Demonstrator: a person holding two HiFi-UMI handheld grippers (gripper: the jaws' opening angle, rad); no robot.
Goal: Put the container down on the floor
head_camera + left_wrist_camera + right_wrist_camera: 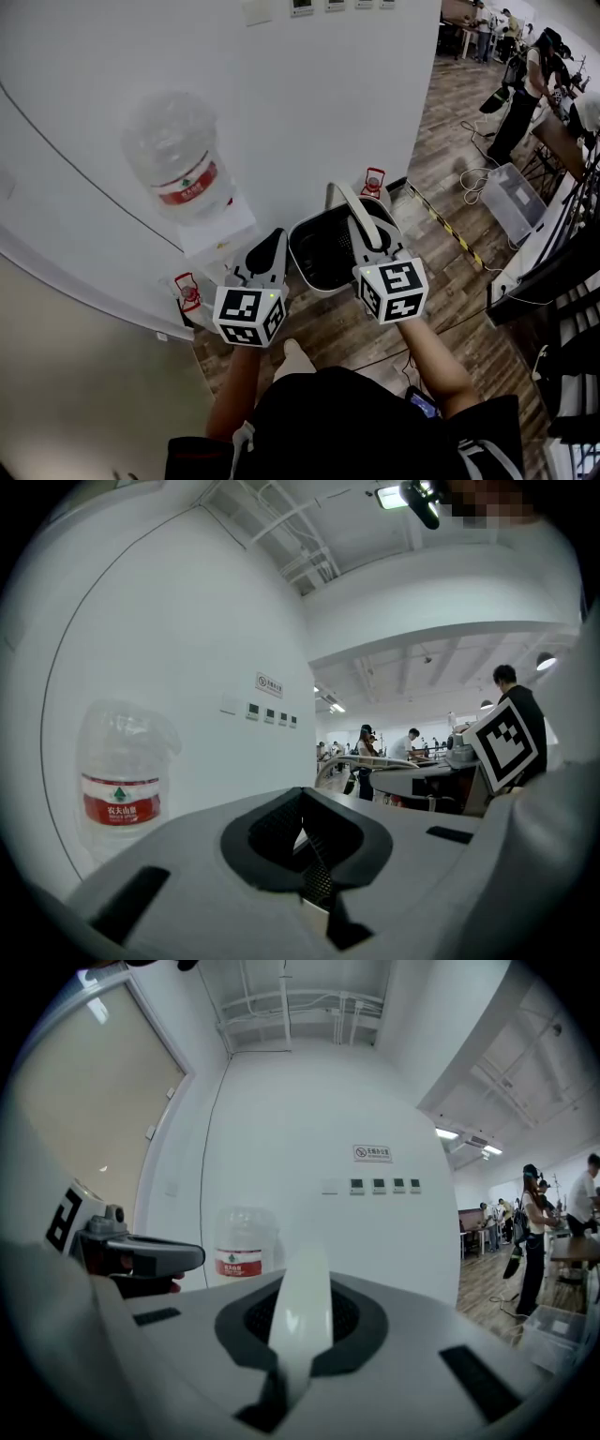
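while the bin [319, 258] hangs by its handle [300, 1316]

as the right gripper [368, 236] has its jaws clamped on that thin white handle, the stiff, probably light bin dangles just below them, above the floor [441, 187]. left gripper [267, 251] jaws closed, empty.

Red label on water bottle [119, 803] reads 农夫山泉; small wall sign [269, 684], print too small to read

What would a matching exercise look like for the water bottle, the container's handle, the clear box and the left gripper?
1 water bottle
2 container handle
3 clear box
4 left gripper

A shut, empty
B on the floor at right
C red label
D clamped in the right gripper

Pairs: 1-C, 2-D, 3-B, 4-A
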